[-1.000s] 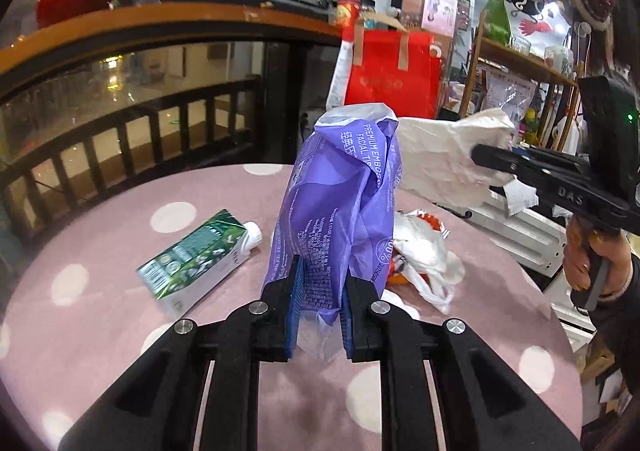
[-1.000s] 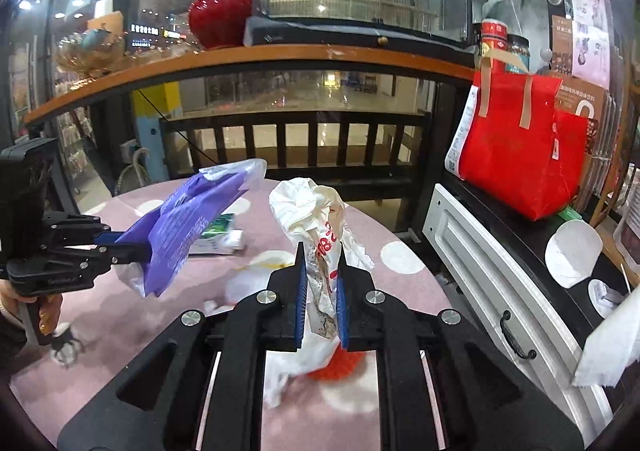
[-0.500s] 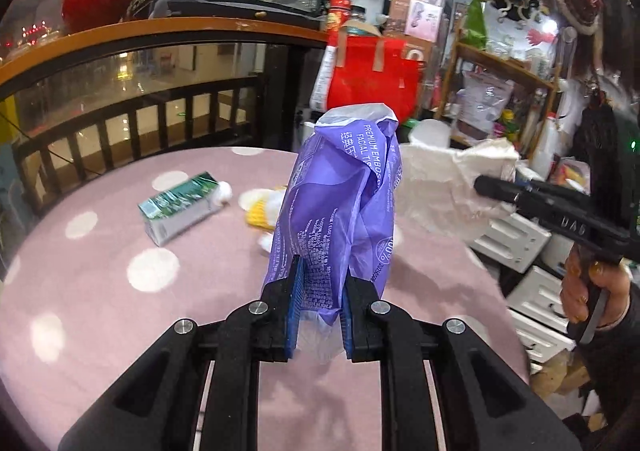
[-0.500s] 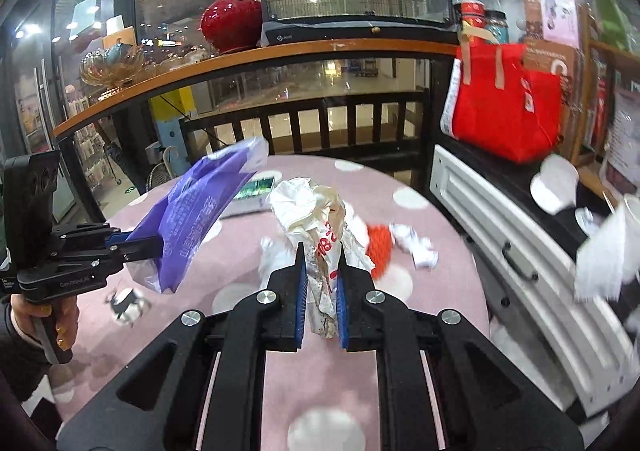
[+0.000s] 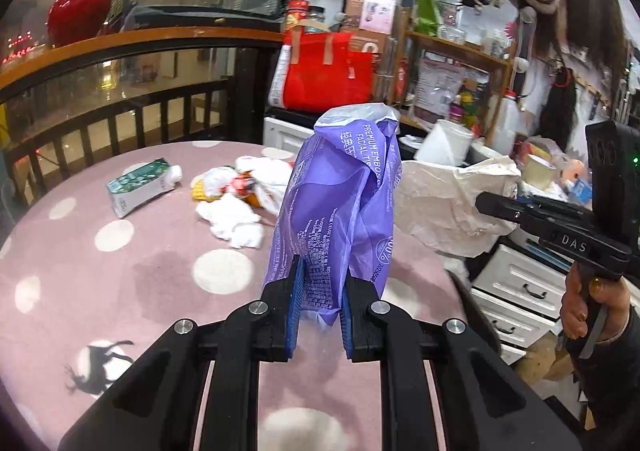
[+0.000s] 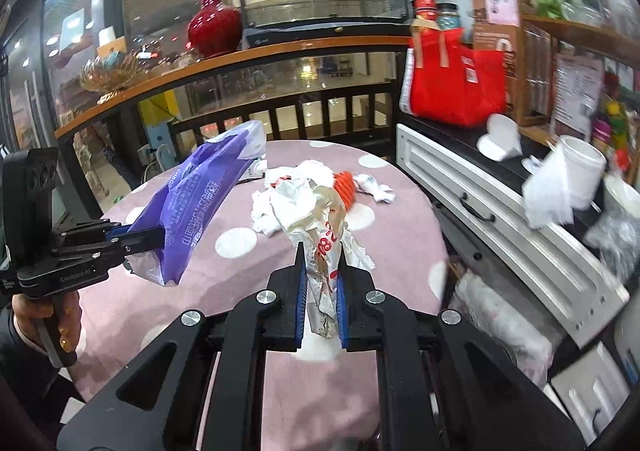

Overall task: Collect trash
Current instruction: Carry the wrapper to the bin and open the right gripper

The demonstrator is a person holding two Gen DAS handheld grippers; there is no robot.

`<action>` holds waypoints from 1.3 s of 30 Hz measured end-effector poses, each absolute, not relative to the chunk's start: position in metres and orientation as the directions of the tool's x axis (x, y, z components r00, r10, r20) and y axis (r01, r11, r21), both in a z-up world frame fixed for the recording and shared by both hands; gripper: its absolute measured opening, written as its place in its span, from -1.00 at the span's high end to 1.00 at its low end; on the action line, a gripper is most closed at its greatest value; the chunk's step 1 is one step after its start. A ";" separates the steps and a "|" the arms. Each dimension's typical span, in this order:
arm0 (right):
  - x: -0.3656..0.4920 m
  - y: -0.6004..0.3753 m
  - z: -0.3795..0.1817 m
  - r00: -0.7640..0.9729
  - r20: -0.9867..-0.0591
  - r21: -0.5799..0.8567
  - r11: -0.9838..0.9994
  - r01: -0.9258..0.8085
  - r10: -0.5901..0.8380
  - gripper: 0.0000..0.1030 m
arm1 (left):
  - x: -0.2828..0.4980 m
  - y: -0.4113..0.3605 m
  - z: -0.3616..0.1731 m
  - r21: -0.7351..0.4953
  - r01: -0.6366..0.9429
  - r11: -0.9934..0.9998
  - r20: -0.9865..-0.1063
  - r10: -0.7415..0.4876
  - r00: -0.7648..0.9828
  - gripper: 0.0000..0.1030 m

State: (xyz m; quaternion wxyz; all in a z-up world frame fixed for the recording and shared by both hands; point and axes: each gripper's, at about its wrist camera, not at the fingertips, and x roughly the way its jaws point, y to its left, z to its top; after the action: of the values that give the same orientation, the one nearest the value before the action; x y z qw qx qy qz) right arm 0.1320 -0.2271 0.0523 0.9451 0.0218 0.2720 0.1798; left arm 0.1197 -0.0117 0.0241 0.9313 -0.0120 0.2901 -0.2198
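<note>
The left gripper (image 5: 318, 305) jaws clamp a purple bag (image 5: 340, 207), the right gripper (image 6: 322, 305) a wrapper (image 6: 324, 235); remaining litter (image 5: 236, 199) lies at eleven o'clock on the bench (image 5: 132, 291), nearer the left.

Indoor light is moderate and cool, with ceiling lamps reflecting as glare on the glass panels (image 6: 280, 79). Fisheye bending and dark corners frame both views. The toilet roll (image 6: 568, 183) at right is motion-blurred.

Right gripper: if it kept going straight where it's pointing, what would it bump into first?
Probably the pile of crumpled white trash on the pink table; the right gripper already grips a crumpled wrapper. Depth is uncertain.
</note>
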 end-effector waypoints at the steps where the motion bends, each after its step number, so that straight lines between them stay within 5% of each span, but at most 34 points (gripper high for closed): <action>1: 0.127 -0.232 0.052 0.793 -0.505 0.138 0.939 -0.315 0.340 0.75 | 0.117 -0.015 0.025 -0.154 0.410 0.899 -0.531 -0.425 0.733 0.68; 12: 0.081 -0.294 0.028 0.807 -0.553 0.164 0.977 -0.136 0.205 0.75 | 0.095 -0.054 0.026 -0.174 0.498 0.849 -0.506 -0.511 0.695 0.68; 22: 0.090 -0.337 -0.039 0.697 -0.709 0.183 0.982 0.038 0.105 0.75 | 0.092 -0.084 0.022 -0.192 0.550 0.813 -0.507 -0.562 0.654 0.68; 30: 0.123 -0.346 -0.127 0.500 -0.851 0.253 0.960 0.119 0.162 0.75 | 0.093 -0.113 0.018 -0.200 0.591 0.782 -0.519 -0.596 0.613 0.68; 39: 0.142 -0.361 -0.194 0.378 -0.905 0.288 0.934 0.210 0.194 0.63 | 0.093 -0.149 0.006 -0.202 0.646 0.736 -0.553 -0.630 0.545 0.68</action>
State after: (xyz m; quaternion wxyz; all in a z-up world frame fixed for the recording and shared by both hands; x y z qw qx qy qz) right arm 0.1420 -0.3610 -0.1935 0.8100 0.1811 0.5577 -0.0051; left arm 0.0935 -0.1487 0.0059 0.8789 0.0126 0.3093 -0.3630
